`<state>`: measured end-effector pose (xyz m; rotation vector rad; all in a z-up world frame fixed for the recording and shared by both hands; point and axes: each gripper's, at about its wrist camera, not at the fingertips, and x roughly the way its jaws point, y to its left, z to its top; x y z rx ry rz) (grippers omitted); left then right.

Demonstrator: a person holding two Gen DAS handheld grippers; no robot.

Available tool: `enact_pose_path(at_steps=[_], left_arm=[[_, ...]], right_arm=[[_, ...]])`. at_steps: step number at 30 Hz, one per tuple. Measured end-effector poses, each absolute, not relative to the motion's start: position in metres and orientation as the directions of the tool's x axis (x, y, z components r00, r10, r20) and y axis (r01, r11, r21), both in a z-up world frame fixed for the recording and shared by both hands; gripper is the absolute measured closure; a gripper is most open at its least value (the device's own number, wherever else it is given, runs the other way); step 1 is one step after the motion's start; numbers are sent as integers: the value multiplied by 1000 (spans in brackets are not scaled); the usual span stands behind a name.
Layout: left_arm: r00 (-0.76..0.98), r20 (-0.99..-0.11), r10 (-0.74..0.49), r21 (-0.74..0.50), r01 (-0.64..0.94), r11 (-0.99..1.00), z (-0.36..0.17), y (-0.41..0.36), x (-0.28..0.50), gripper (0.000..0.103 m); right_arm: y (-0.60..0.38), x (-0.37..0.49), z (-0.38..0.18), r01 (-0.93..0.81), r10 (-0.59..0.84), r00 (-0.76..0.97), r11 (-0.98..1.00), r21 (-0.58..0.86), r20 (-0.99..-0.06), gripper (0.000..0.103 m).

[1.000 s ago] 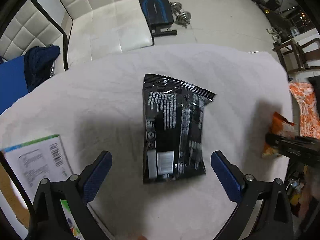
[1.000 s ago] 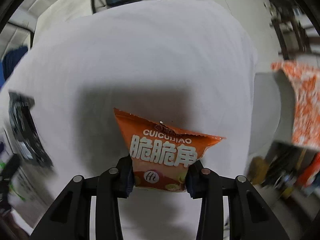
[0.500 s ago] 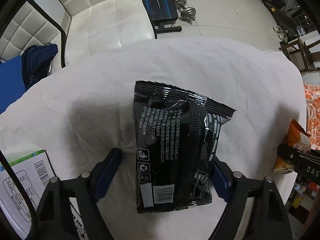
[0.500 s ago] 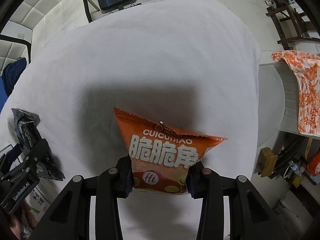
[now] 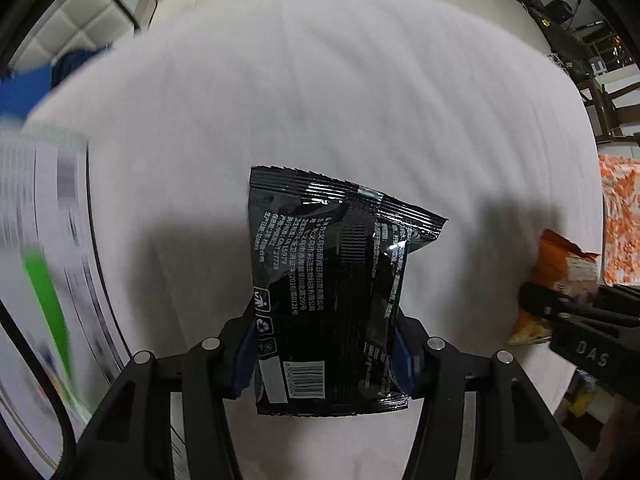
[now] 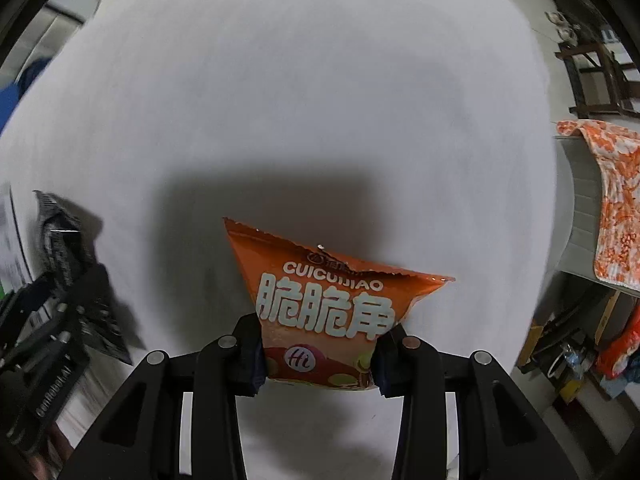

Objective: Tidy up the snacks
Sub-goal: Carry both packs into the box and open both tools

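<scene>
Black snack bag (image 5: pixel 326 292) between closing left hand-held gripper (image 5: pixel 326 354) pads; orange bag (image 6: pixel 332 312) clenched in right hand-held gripper (image 6: pixel 320 356); box (image 5: pixel 36 248) blurred.

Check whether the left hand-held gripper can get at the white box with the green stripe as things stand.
Probably not yet: the left hand-held gripper is closing on the black snack bag between its jaws. The white box lies uncovered beside it.

Snack bags: two. One black bag (image 5: pixel 328 296), centre of left wrist view; one orange bag (image 6: pixel 328 312), lower centre of right wrist view.
Grippers: two.
Printed white box (image 5: pixel 40 240): one, left edge.
Orange-patterned cloth (image 6: pixel 612 208): one, right edge.
</scene>
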<state>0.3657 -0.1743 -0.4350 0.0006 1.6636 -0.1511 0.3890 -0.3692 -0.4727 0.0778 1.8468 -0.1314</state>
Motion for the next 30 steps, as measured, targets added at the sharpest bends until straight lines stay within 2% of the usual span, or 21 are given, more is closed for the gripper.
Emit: enact_pose_path(at_steps=[5, 12, 18, 30], left_arm=[[-108, -988, -112, -121, 74, 990, -432, -173, 330, 51], [-95, -991, -90, -99, 92, 991, -433, -176, 321, 51], [-8, -995, -96, -97, 104, 990, -394, -180, 316, 51], [210, -969, -131, -110, 112, 988, -279, -132, 278, 51]], right_arm=[[-349, 343, -472, 112, 1, -280, 993, -31, -960, 61], [-334, 317, -473, 97, -13, -292, 994, -43, -956, 60], [-329, 315, -466, 91, -34, -264, 994, -60, -964, 63], [-283, 277, -344, 49, 15, -51, 999, 12, -999, 64]])
